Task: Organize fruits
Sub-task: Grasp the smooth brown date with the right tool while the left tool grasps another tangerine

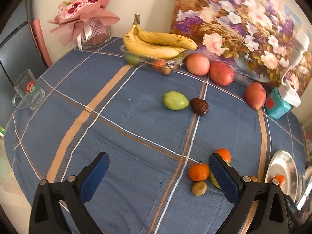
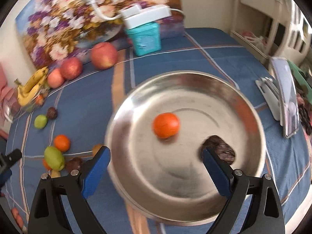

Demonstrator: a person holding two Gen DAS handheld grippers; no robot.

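Note:
My left gripper (image 1: 159, 172) is open and empty above the blue checked tablecloth. Two tangerines (image 1: 198, 172) and a small brown fruit (image 1: 199, 188) lie by its right finger. A green fruit (image 1: 175, 100) and a dark nut (image 1: 199, 106) lie mid-table. My right gripper (image 2: 156, 167) is open and empty over a steel plate (image 2: 195, 185). The plate holds a tangerine (image 2: 166, 124) and a dark brown fruit (image 2: 222, 149). Left of the plate lie a green fruit (image 2: 54, 158), a tangerine (image 2: 62, 142) and small brown fruits (image 2: 75, 163).
Bananas (image 1: 156, 41) top a clear tray (image 1: 171, 62) at the back. Three apples (image 1: 221, 73) line a flower painting (image 1: 243, 23). A teal box (image 1: 277, 105), a glass mug (image 1: 29, 92), a bouquet (image 1: 83, 17) and a phone on a stand (image 2: 286, 99) ring the table.

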